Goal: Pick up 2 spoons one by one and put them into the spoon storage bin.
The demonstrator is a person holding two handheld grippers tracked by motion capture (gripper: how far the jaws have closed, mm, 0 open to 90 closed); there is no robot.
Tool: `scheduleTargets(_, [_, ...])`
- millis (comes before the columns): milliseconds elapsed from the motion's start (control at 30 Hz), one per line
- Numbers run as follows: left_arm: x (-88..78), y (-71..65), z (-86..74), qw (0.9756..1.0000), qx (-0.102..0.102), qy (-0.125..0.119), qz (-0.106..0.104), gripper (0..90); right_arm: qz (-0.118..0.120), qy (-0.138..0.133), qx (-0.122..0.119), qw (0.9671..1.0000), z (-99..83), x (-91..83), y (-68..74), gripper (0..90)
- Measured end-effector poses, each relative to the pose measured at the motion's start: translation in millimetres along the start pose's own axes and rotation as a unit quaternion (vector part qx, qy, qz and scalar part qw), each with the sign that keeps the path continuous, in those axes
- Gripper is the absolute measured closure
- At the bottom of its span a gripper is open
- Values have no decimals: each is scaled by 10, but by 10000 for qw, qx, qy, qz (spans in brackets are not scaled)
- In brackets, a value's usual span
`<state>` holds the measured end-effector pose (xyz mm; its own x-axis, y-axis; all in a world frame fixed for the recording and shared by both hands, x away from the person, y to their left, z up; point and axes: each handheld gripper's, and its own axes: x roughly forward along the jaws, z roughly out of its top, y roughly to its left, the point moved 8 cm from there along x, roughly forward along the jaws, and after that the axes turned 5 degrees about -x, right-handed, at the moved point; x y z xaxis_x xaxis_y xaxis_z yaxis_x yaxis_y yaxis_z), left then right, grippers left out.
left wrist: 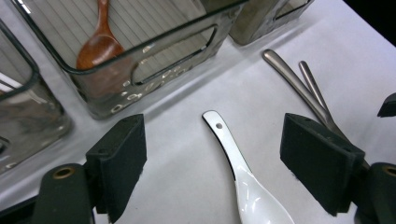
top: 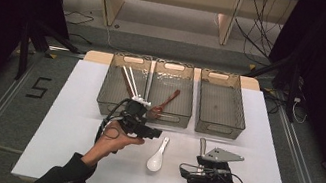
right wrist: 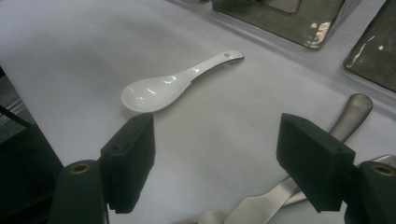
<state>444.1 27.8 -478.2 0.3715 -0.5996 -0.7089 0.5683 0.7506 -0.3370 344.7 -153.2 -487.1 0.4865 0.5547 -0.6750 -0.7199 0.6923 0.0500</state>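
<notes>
Now the left gripper (left wrist: 212, 163) is held over the white spoon (left wrist: 247, 179), which lies on the table (top: 72, 131) in front of the middle bin (top: 168, 115); its jaws are spread, nothing pinched. Nearby, the right gripper (right wrist: 217, 161) is held with jaws spread above 2 metal utensils (right wrist: 348, 116), nothing gripped.

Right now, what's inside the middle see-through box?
A brown wooden spoon lies inside the middle box, bowl toward the near wall. The left tool covers the spoon's tip in the high view.
</notes>
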Motion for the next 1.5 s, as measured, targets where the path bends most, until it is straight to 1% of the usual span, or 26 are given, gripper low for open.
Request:
scheduleTargets(267, [158,-60,-128,9995,104,288,46,226,-27,-10,17,10000,-10,-15,-17,290])
scheduleTargets(333, [203,-68,-156,9993,109,333,96,233,-31,-14,19,10000,-11,-20,-20,289])
scheduleTargets(467, [310,-96,-231,9986,127,498,77,247,-39,-14,32,10000,-16,-26,-26,290])
scheduleTargets(600, [388,-121,-277,9980,177,598,114,268,-36,-3,33,10000,-21,-25,-27,290])
scheduleTargets(833, [500,-172,-349,9967,325,733,136,327,-37,1,30,10000,-24,-23,-25,290])
scheduleTargets(933, [545,-205,-376,9961,379,786,98,363,-38,1,27,10000,-25,-23,-26,290])
scheduleTargets(1100, [605,-238,-407,9953,450,851,104,415,-36,3,26,10000,-27,-22,-26,290])
scheduleTargets(1167, [618,-248,-411,9949,537,841,170,426,-32,6,22,10000,-28,-22,-23,290])
scheduleTargets(1267, [626,-252,-408,9947,575,818,235,451,-33,3,24,10000,-27,-23,-23,290])
scheduleTargets(1367, [632,-266,-416,9936,719,806,325,466,-36,14,22,10000,-29,-21,-23,290])
scheduleTargets(1500, [650,-283,-422,9927,874,714,432,538,-36,13,19,10000,-27,-22,-23,290])
